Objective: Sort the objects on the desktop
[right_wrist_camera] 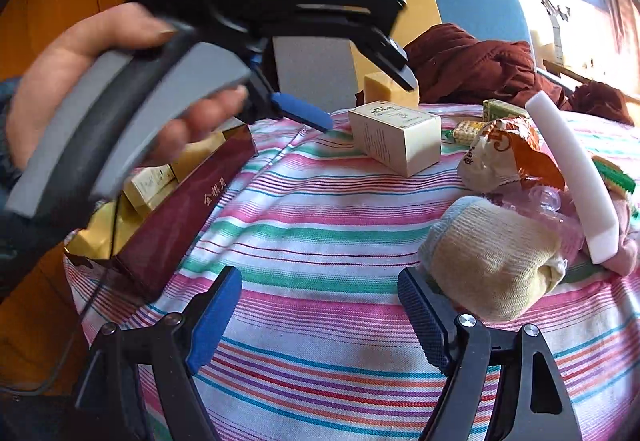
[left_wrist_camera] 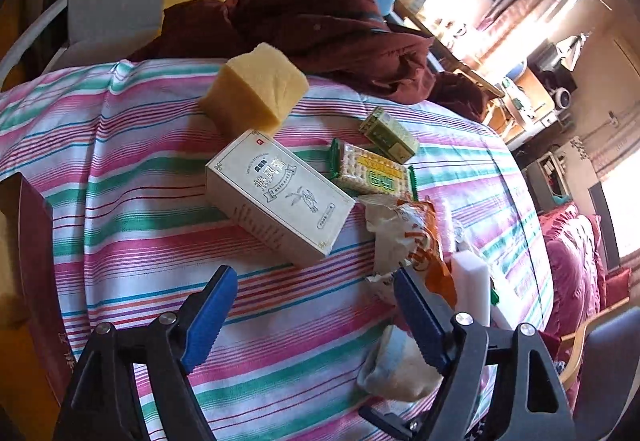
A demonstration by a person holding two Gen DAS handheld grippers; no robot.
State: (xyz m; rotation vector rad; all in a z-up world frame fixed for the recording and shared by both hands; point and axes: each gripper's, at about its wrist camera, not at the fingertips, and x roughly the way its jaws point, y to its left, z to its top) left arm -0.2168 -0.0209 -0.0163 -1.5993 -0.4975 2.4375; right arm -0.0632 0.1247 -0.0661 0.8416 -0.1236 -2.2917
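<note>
In the left wrist view, our left tool (left_wrist_camera: 314, 299) hangs with its jaws wide and empty above the striped table (left_wrist_camera: 120, 233). Just beyond it lies a white carton (left_wrist_camera: 280, 197), with a yellow sponge (left_wrist_camera: 256, 89) farther off, a cracker pack (left_wrist_camera: 372, 171) and small green box (left_wrist_camera: 390, 135) to the right, and an orange snack bag (left_wrist_camera: 416, 237) nearer right. In the right wrist view, our right tool (right_wrist_camera: 320, 305) is also spread wide, holding nothing, a rolled sock (right_wrist_camera: 492, 257) just beside its right finger. A maroon box (right_wrist_camera: 188, 217) sits at the left.

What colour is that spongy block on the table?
Pale yellow sponge block; the left wrist view shows it best.
</note>
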